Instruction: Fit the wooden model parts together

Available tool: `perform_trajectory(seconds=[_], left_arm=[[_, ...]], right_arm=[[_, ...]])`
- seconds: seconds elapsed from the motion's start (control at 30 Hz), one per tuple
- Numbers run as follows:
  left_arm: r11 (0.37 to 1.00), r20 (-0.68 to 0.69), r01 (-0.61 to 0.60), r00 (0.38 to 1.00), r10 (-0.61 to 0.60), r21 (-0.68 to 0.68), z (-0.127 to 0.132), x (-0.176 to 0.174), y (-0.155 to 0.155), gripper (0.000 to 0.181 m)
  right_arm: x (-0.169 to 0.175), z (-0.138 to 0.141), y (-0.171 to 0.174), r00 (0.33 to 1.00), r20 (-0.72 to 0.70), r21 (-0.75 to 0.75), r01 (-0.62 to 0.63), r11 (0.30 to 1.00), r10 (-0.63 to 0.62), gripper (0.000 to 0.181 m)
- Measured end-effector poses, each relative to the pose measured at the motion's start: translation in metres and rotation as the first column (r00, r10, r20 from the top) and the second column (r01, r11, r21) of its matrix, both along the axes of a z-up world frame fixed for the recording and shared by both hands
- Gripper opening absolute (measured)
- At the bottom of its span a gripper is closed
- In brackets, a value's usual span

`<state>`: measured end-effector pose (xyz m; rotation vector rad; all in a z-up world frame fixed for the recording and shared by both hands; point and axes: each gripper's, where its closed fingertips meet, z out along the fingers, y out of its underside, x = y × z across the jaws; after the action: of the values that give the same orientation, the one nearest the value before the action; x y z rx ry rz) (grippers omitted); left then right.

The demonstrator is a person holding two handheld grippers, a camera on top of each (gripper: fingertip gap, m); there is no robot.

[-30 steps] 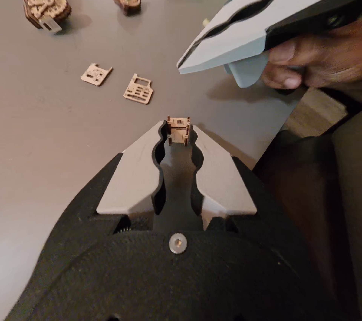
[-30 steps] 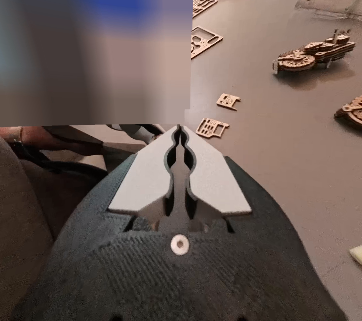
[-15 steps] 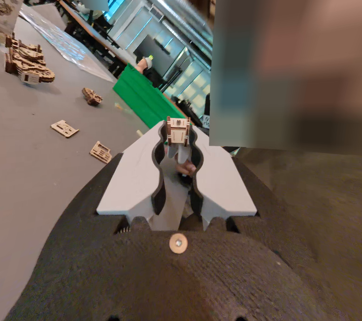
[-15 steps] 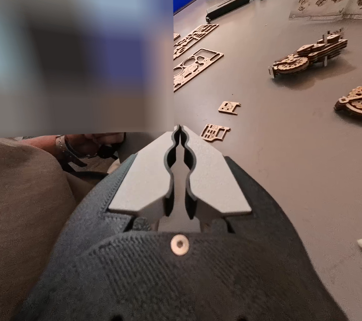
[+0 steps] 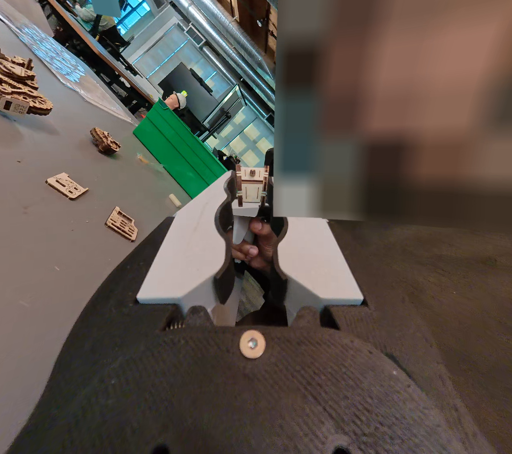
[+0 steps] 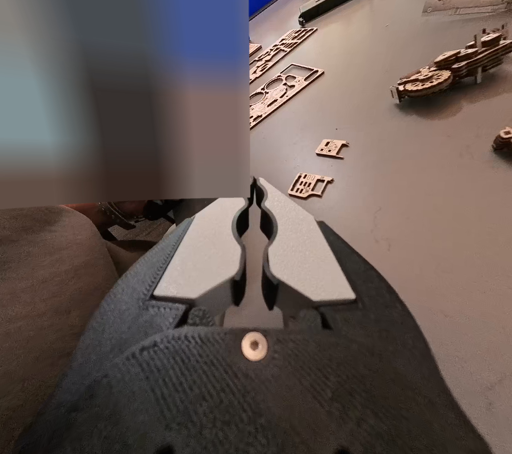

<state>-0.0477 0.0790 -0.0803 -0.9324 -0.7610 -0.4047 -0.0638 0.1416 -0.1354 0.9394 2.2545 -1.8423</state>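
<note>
Left gripper's (image 5: 251, 187) right fingertip sits under a mosaic patch, so that side's contact w/ the small wooden block (image 5: 251, 187) can't be seen. Right gripper's (image 6: 254, 185) left fingertip likewise covered by a patch. Big wooden model (image 5: 19, 91) cut off by left edge in left wrist view. Small wooden assembly (image 6: 502, 139) cut by right edge in right wrist view. Punched sheets (image 6: 279, 91) partly behind the patch. Markings on the two flat pieces (image 6: 310, 185) too small to tell.
</note>
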Motion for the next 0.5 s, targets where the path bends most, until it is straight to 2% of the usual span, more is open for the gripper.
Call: perform_trajectory(seconds=[0.03,0.13,0.2,0.27,0.33,0.4,0.5], left_arm=[[1.000,-0.002,0.000,1.000,0.000,-0.011,-0.001,0.000,0.001,0.020],[0.997,0.000,-0.016,1.000,0.016,-0.079,-0.006,-0.001,0.007,0.020],[0.978,-0.026,-0.058,0.998,0.054,-0.199,-0.014,-0.004,0.012,0.020],[0.917,-0.105,-0.128,0.990,0.095,-0.377,-0.025,-0.005,0.017,0.020],[0.830,-0.224,-0.205,0.969,0.099,-0.518,-0.030,-0.003,0.022,0.020],[0.755,-0.330,-0.276,0.940,0.084,-0.594,-0.031,0.000,0.028,0.020],[0.708,-0.400,-0.322,0.914,0.060,-0.629,-0.031,0.005,0.034,0.020]], right_arm=[[0.000,0.000,0.000,1.000,0.001,0.001,-0.001,1.000,0.001,0.000],[0.000,0.000,0.000,1.000,-0.001,0.000,-0.003,1.000,0.003,0.000],[0.001,0.001,-0.001,1.000,-0.001,-0.005,-0.008,1.000,0.008,0.000],[0.003,0.002,-0.002,1.000,-0.001,-0.016,-0.016,1.000,0.016,0.000],[0.006,0.002,-0.004,1.000,-0.001,-0.018,-0.031,0.999,0.031,0.000],[0.009,0.003,-0.006,0.999,-0.006,-0.018,-0.045,0.999,0.044,0.000],[0.013,0.006,-0.009,0.998,-0.016,-0.032,-0.065,0.997,0.064,0.003]])
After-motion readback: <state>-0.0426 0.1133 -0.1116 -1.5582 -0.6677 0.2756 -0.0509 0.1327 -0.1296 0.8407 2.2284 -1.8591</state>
